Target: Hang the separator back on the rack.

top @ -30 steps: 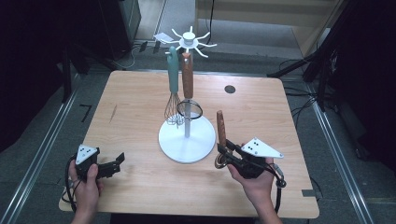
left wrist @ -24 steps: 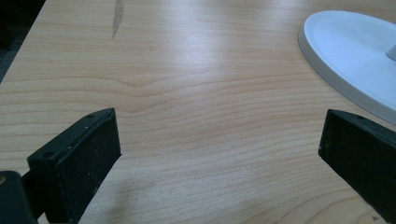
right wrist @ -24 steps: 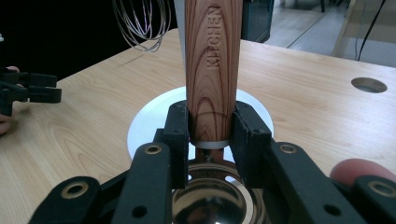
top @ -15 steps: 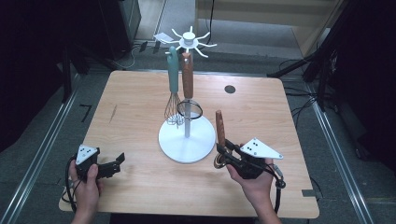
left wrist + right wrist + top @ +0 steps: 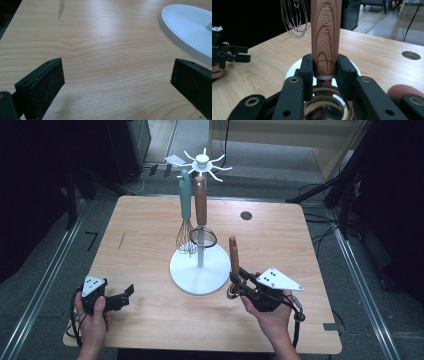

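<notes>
A wooden-handled utensil (image 5: 233, 254) is held upright by the right gripper (image 5: 239, 281), just beside the right rim of the white stand base (image 5: 186, 276), near the table's (image 5: 145, 220) front right part. In the right gripper view the jaws are seen clamped on the lower end of the handle (image 5: 325, 37), with a shiny metal head (image 5: 328, 107) below them; the word KITCHEN is carved along the wood. What kind of head it is cannot be told.

The left gripper (image 5: 122, 296) is held low at the front left corner, close to the table's front edge, its jaws spread wide with nothing between them. Bare wood is seen between them in the left gripper view, with the base's rim (image 5: 175, 27) at the upper right.

Open table lies between the two grippers, and along the left and far sides. A round hole (image 5: 245, 215) is set near the far right edge.

From the high view, a whisk (image 5: 186, 227) and a strainer (image 5: 202, 227) are seen hanging from the stand's hooks (image 5: 202, 164); the whisk's wires (image 5: 294, 17) are caught by the right gripper view, as is the left gripper (image 5: 244, 56) far off.
</notes>
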`<state>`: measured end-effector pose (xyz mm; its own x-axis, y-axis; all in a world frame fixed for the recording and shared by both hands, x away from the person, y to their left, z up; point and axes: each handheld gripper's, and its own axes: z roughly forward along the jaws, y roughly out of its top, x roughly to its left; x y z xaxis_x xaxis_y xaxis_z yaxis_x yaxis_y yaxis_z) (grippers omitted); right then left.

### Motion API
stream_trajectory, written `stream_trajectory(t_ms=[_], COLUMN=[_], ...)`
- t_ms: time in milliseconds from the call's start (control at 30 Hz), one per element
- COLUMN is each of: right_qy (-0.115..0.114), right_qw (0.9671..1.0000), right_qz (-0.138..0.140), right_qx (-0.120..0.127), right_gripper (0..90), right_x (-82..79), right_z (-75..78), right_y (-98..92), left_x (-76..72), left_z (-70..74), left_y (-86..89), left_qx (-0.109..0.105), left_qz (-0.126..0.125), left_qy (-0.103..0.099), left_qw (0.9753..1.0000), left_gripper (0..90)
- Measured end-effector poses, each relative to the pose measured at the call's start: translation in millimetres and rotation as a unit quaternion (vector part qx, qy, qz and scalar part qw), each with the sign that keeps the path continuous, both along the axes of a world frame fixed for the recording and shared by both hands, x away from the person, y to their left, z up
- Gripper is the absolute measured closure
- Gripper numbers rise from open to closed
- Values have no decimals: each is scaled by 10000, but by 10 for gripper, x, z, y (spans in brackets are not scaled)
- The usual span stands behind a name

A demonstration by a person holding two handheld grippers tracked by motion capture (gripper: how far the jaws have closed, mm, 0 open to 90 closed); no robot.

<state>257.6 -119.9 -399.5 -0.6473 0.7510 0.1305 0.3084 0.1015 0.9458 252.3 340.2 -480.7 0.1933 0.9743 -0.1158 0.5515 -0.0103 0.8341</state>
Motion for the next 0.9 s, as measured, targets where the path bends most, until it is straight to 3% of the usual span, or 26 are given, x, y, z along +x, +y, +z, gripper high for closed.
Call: stream_trajectory(t_ms=[900], right_qy=[-205], right_qw=[9995], right_qz=[92], right_qx=[237], right_gripper=[713], right_x=[68], right_z=[299], right_y=[133], left_x=[-1], left_z=[-21], left_y=[-28], left_qx=[66], left_qz=[-2], left_qy=[-35], left_qw=[10000], left_gripper=[0])
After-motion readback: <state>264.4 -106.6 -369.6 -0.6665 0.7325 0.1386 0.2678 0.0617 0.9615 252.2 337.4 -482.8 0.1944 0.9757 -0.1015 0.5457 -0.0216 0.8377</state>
